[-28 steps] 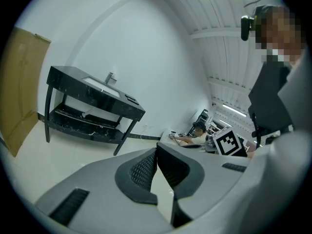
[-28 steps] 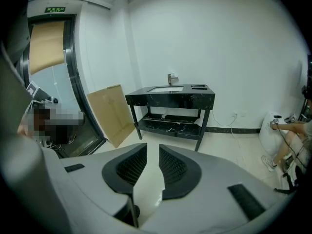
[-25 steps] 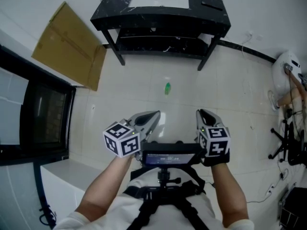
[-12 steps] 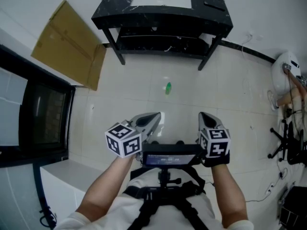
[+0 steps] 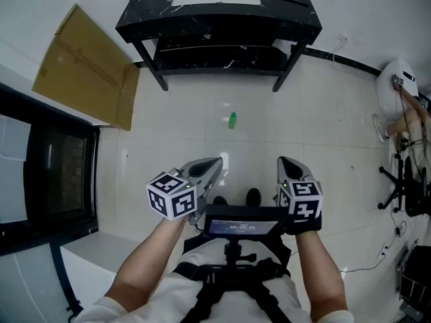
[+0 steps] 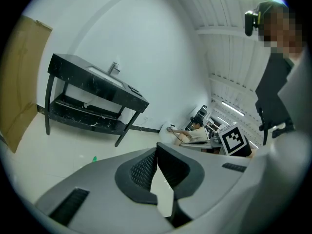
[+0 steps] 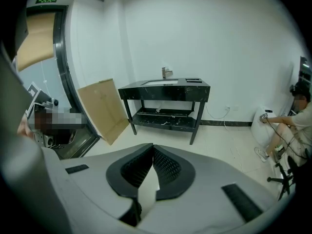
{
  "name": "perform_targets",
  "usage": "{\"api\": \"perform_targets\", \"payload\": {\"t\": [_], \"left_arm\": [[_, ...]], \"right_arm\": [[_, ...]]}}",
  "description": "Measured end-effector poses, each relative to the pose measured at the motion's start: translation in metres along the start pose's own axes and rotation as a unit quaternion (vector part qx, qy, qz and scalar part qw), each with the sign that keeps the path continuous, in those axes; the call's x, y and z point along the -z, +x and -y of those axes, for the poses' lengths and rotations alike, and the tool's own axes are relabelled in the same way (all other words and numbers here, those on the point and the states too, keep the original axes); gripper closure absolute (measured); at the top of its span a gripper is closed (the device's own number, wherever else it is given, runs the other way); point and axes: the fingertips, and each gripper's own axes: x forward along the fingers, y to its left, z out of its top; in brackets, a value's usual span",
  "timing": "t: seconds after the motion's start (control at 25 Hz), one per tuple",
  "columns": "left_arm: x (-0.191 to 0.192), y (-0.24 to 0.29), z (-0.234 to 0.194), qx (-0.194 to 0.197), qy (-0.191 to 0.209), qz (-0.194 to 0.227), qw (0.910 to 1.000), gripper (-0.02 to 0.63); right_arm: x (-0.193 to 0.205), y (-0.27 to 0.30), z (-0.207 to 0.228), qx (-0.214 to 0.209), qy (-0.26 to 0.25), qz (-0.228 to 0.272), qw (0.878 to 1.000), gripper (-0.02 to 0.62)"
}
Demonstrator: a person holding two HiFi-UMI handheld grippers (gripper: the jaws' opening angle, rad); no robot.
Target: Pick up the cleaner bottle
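Tools closed, ahead of any approach. Right tool (image 5: 284, 161) is showing the one change of grip: its jaws have just been closing and are now meeting pad to pad, with nothing between them. Left tool (image 5: 217, 161) is also holding its jaws together, empty.

The head view is now taking in the person's shoes (image 5: 253, 197) just beyond the tools, which were not showing a moment ago. The black sink stand (image 5: 215, 19) is sitting slightly higher in the frame than before. The cleaner bottle (image 5: 231, 120), a small green shape, is lying on the pale floor (image 5: 323, 113) between the stand and the tools, well apart from both.

By this reading no grasp is under way. Whichever tool is chosen will probably have to open again, and the person will have to get much nearer to the floor.

Both forearms are reaching out from the near edge side by side. The tools are pointing toward the far floor and tilting downward, with their marker cubes uppermost. In the left gripper view the bottle is showing to the left of the jaws.
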Motion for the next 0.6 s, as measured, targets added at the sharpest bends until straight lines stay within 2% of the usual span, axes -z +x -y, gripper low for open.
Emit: {"api": "perform_targets", "payload": {"t": [0.28, 0.44, 0.6], "left_arm": [[-0.003, 0.029, -0.027, -0.032, 0.002, -0.002, 0.9995, 0.604], [-0.006, 0.059, -0.062, -0.062, 0.006, 0.005, 0.9980, 0.604], [0.008, 0.095, -0.101, -0.087, -0.003, 0.000, 0.9962, 0.604]], "right_arm": [[0.001, 0.037, 0.026, -0.014, 0.010, -0.020, 1.000, 0.588], [-0.010, 0.072, 0.046, -0.023, -0.003, -0.026, 0.999, 0.588], [-0.022, 0.106, 0.068, -0.031, -0.019, -0.032, 0.999, 0.588]]}}
